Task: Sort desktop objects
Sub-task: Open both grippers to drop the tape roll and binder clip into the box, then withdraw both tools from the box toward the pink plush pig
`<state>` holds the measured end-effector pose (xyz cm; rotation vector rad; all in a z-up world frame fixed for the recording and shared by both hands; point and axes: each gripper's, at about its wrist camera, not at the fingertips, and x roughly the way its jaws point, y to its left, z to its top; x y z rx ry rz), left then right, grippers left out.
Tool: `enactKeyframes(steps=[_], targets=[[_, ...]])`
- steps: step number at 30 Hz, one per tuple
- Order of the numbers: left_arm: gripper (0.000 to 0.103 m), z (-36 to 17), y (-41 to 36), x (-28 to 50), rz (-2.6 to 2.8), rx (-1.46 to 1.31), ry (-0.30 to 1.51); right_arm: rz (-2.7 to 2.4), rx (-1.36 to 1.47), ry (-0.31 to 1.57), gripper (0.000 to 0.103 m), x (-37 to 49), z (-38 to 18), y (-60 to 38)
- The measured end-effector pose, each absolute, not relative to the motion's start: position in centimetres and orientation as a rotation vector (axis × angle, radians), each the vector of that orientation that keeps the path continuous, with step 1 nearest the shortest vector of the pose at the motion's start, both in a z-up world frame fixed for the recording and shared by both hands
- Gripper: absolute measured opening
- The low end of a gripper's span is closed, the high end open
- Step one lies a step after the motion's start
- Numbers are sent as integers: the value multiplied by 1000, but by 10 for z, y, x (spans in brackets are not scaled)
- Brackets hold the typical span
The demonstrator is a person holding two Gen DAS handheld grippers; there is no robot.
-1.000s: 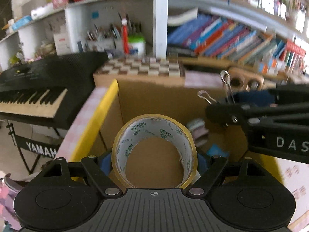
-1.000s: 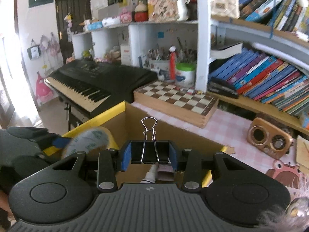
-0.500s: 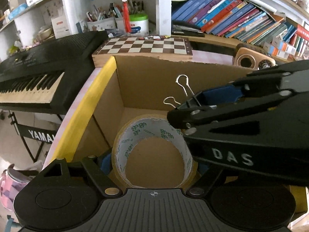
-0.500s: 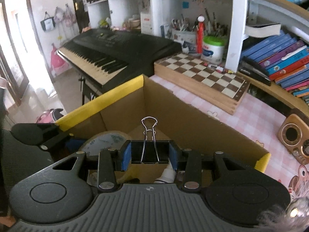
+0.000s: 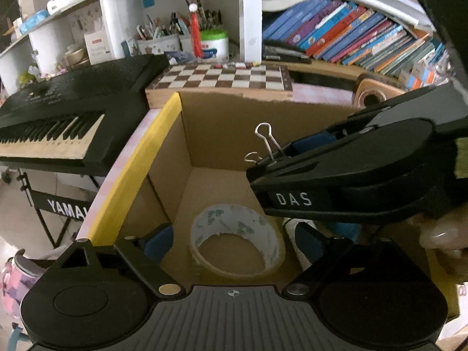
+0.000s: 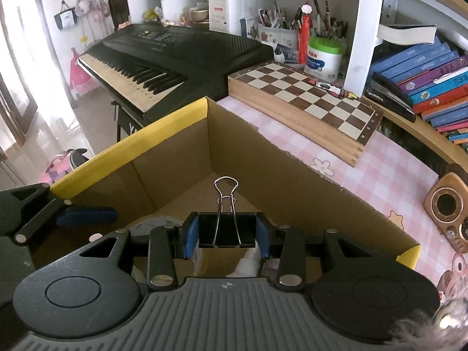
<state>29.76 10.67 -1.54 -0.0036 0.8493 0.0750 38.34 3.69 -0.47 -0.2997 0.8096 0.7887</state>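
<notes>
Both wrist cameras are looking steeply down, close over the cardboard box [image 5: 210, 134], sharing its inside, the chessboard [image 6: 307, 96] and the keyboard [image 6: 163, 55] beyond.

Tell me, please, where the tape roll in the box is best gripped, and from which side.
Probably the tape roll is best taken from above, one finger inside its open core and one outside, pinching the near wall. It lies nearly flat on the box floor, hole up, so the sides are low; its outer width is large.

White letters "DAS" stood on the side of the right tool [image 5: 264, 158], at three o'clock. "YAMA", cut off, showed on the keyboard stand [image 5: 65, 209] at eight o'clock.
</notes>
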Motion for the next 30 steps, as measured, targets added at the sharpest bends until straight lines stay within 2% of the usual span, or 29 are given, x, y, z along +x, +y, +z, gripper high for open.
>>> enactKeyframes(steps=[1,3,4,15,30], targets=[[94,-13,106,296,75,-7,838,788,-295,801,39,383,-4,36],[95,-9,105,292,74,-15,810,783,-276,770,50,381,0,33],[96,-6,104,289,72,-19,796,777,-262,756,51,379,3,30],[96,21,97,257,42,-38,686,723,-154,668,51,352,34,3],[96,51,116,182,110,-78,525,603,-63,538,51,274,66,-42]])
